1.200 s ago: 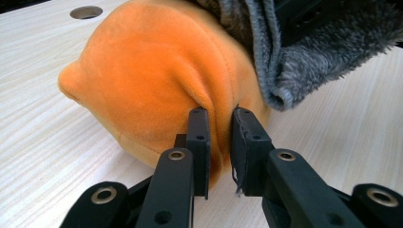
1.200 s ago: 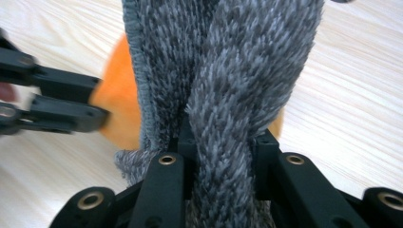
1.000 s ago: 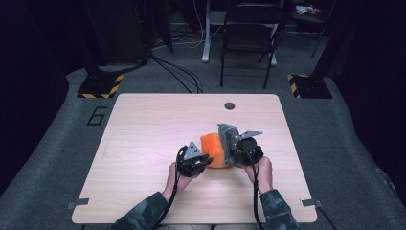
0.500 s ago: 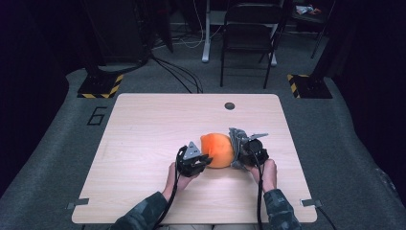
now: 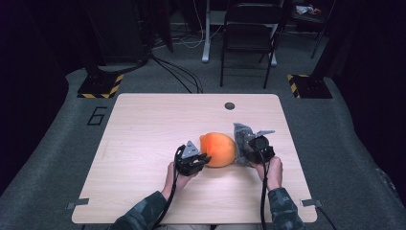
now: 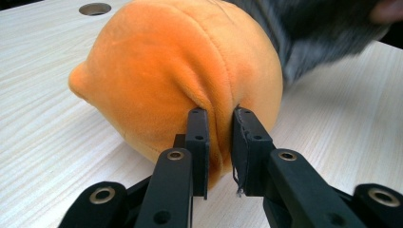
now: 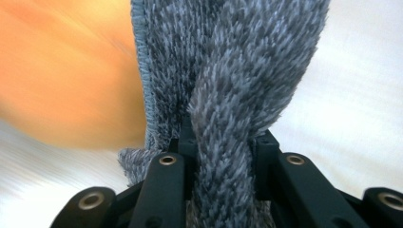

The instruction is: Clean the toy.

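Orange plush cushion (image 6: pixel 176 80), rounded and velvety with a small nub at one end, is pinched by the left gripper (image 6: pixel 219 137), whose two black jaws stand nearly closed with a raised fold of the orange fabric squeezed between them. In the high view that left gripper (image 5: pixel 194 159) sits against the cushion's (image 5: pixel 219 149) left side, held by the person's left hand (image 5: pixel 173 175) coming in from the table's near edge. The right gripper (image 7: pixel 219 142) has its jaws closed on a twisted bunch of shaggy grey-blue cloth (image 7: pixel 228 80), the pile standing up between and above the jaws; a stitched hem of the same cloth runs down just left of the bunch, and the blurred orange cushion (image 7: pixel 66 71) lies beyond it. From above, the right gripper (image 5: pixel 253 148) and the grey cloth (image 5: pixel 242 133) are at the cushion's right side, the cloth touching it, with the right hand (image 5: pixel 274 173) behind. The cushion rests on the pale wooden table (image 5: pixel 143 134), right of centre and closer to the near edge than the far one. A small round dark hole (image 5: pixel 230 106) lies near the far edge. Beyond the table a black folding chair (image 5: pixel 249 38) stands on the grey floor, with yellow-and-black striped plates (image 5: pixel 100 86) off the far corners.
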